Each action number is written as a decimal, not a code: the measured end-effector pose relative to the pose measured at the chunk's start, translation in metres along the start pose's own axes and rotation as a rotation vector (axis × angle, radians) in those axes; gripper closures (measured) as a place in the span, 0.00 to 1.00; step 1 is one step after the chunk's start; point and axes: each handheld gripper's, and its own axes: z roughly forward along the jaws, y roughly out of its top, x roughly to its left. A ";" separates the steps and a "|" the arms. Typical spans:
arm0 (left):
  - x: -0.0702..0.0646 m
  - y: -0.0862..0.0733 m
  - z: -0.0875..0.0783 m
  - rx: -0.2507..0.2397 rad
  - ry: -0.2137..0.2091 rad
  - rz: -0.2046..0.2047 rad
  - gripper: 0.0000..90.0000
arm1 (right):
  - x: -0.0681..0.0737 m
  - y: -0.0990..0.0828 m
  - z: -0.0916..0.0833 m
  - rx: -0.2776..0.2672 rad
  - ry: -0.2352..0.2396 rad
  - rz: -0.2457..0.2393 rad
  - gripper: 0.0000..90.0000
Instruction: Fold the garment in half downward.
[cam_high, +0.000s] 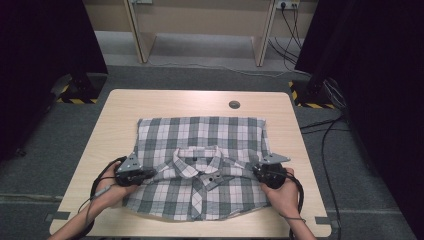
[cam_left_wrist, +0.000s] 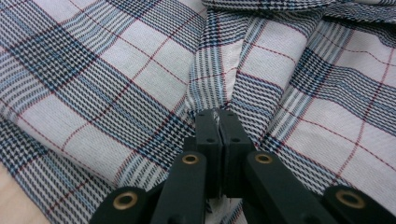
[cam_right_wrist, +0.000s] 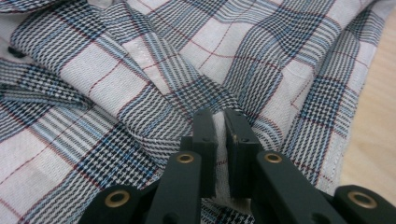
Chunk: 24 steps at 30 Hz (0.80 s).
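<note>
From the high view, a plaid shirt (cam_high: 200, 165) lies folded on the wooden counter (cam_high: 115, 120), collar toward the person. The left hand-held gripper (cam_high: 150, 173) meets the shirt's left shoulder edge, and the right hand-held gripper (cam_high: 256, 171) meets the right one.

In the left gripper view, the left hand-held gripper (cam_left_wrist: 218, 114) is clamped on a ridge of the shirt's cloth (cam_left_wrist: 140, 70).

In the right gripper view, the right hand-held gripper (cam_right_wrist: 219, 114) pinches a fold of the shirt (cam_right_wrist: 116, 93), with cloth showing between its nearly closed jaws.
</note>
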 end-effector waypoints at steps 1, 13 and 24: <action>0.002 0.002 0.003 -0.003 0.000 -0.007 0.98 | -0.003 0.002 0.002 0.001 -0.004 0.004 0.94; 0.004 0.026 -0.007 -0.115 -0.059 -0.041 0.58 | -0.012 0.017 -0.004 -0.004 0.025 0.018 0.63; 0.016 0.062 0.021 -0.043 -0.089 -0.019 0.47 | -0.005 0.056 0.006 -0.033 0.073 0.000 0.56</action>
